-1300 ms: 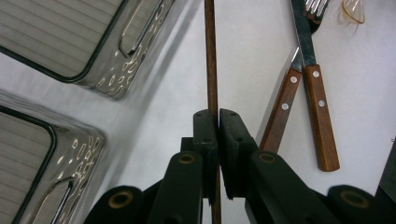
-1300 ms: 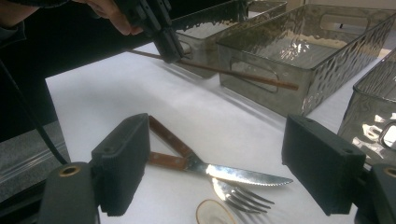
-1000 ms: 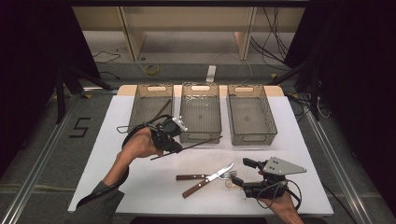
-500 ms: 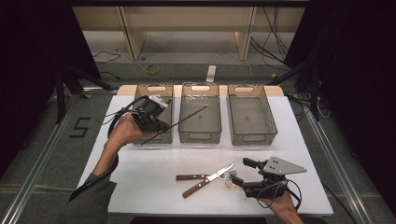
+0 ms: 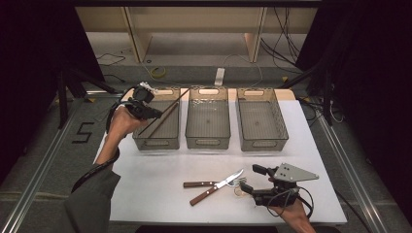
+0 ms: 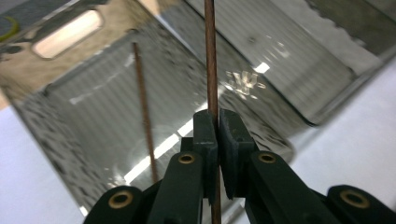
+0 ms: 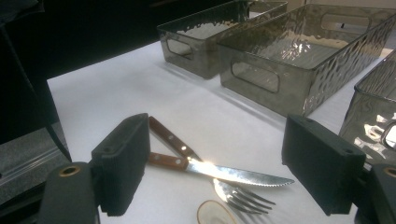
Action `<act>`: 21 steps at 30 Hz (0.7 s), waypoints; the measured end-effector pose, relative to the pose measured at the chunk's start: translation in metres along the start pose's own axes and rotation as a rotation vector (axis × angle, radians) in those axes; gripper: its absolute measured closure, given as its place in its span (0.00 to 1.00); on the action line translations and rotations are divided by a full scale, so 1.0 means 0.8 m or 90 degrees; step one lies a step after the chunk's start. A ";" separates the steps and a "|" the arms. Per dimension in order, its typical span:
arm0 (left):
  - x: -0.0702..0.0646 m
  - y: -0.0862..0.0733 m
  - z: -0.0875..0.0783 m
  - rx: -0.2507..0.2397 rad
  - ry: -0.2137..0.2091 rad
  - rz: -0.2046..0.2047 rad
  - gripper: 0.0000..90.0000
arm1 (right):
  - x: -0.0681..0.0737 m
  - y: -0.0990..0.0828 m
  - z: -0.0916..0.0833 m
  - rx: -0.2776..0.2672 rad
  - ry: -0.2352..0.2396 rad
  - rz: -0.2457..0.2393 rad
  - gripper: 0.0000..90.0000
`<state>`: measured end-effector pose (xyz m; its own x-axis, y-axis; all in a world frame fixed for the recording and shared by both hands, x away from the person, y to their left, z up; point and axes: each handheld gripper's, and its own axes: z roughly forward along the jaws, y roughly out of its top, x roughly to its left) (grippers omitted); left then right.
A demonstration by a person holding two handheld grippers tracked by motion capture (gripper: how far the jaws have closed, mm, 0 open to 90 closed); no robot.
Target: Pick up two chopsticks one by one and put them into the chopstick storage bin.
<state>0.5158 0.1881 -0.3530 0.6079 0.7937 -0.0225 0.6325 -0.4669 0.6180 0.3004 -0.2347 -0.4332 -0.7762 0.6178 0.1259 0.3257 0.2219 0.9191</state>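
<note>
With its fingers pinched shut on one chopstick [image 6: 210, 56], the left gripper [image 5: 154, 113] has swung from mid-counter to the far-left bin [image 5: 158, 125] (a second chopstick [image 6: 144, 112] already lies inside), so release looks imminent.

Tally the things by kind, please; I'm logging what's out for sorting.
Clear bins: 3 (left, middle, right)
Chopsticks: 2 (one in the left bin, one held by the left hand-held gripper)
Knife: 1
Fork: 1
Small round disc: 1
Total: 8
</note>
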 end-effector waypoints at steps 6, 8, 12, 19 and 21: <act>0.013 0.001 0.011 0.003 0.034 -0.022 0.95 | 0.000 0.000 0.000 0.001 0.001 0.000 0.27; 0.017 0.000 0.015 0.003 0.043 -0.027 0.95 | 0.000 0.000 0.000 0.001 0.001 -0.001 0.27; 0.025 -0.004 0.022 0.005 0.043 -0.042 0.95 | 0.000 0.000 -0.001 0.000 0.002 0.000 0.27; 0.036 -0.013 0.029 0.009 0.050 -0.059 0.95 | 0.000 0.000 0.000 0.002 0.002 0.001 0.27; 0.037 -0.014 0.031 0.009 0.052 -0.063 0.95 | 0.000 0.000 0.000 0.002 0.002 0.001 0.27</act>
<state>0.5384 0.2068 -0.3805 0.5012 0.8651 -0.0176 0.6942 -0.3899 0.6051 0.3005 -0.2344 -0.4336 -0.7771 0.6159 0.1291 0.3294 0.2233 0.9174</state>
